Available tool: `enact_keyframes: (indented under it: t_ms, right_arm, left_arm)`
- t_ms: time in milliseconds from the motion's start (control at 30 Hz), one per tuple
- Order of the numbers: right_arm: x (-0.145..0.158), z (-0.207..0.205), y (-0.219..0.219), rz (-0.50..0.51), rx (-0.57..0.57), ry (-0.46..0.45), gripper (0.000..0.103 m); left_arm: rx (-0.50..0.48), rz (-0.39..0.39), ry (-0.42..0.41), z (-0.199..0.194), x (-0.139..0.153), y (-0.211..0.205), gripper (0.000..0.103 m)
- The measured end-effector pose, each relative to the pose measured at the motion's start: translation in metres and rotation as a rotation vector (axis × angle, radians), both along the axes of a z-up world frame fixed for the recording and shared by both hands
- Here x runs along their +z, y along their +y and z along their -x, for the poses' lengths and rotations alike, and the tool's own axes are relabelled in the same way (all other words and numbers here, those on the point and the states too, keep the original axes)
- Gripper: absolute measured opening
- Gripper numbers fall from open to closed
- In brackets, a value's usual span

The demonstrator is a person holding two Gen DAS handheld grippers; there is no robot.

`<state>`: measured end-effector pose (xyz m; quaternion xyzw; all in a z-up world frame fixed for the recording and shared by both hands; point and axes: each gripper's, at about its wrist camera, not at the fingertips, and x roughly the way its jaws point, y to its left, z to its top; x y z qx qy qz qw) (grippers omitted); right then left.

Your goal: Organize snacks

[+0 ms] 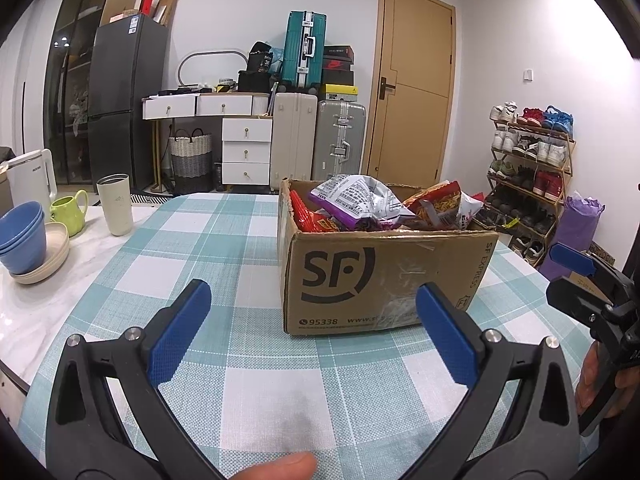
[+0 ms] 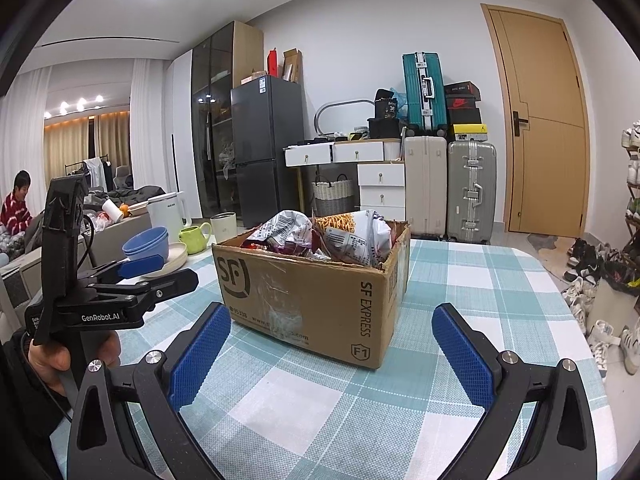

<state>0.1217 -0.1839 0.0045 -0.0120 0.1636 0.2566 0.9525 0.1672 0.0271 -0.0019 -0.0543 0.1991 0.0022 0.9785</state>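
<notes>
The left tongs [image 1: 313,322] stand wide open and hold nothing, hovering over the checked tabletop [image 1: 248,396] just short of the cardboard box [image 1: 380,276]. The right tongs [image 2: 331,344] are equally spread and empty, facing the same box [image 2: 320,292] from its corner. Snack bags [image 1: 360,204] fill the open box, heaped above its rim: a silver-and-purple one on top, red ones beside it. Off to the left on the tabletop sit stacked blue bowls [image 1: 22,236], a green mug [image 1: 70,210] and a cream tumbler [image 1: 116,204].
</notes>
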Motion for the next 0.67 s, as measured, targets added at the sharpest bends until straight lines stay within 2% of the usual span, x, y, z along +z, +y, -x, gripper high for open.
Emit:
enact_keyframes:
  t_ms: [667]
  right_arm:
    - [-0.0021, 0.0006, 0.0005, 0.001, 0.004, 0.007, 0.103]
  left_arm:
    - [0.0, -0.001, -0.001, 0.0014, -0.0002, -0.002, 0.102]
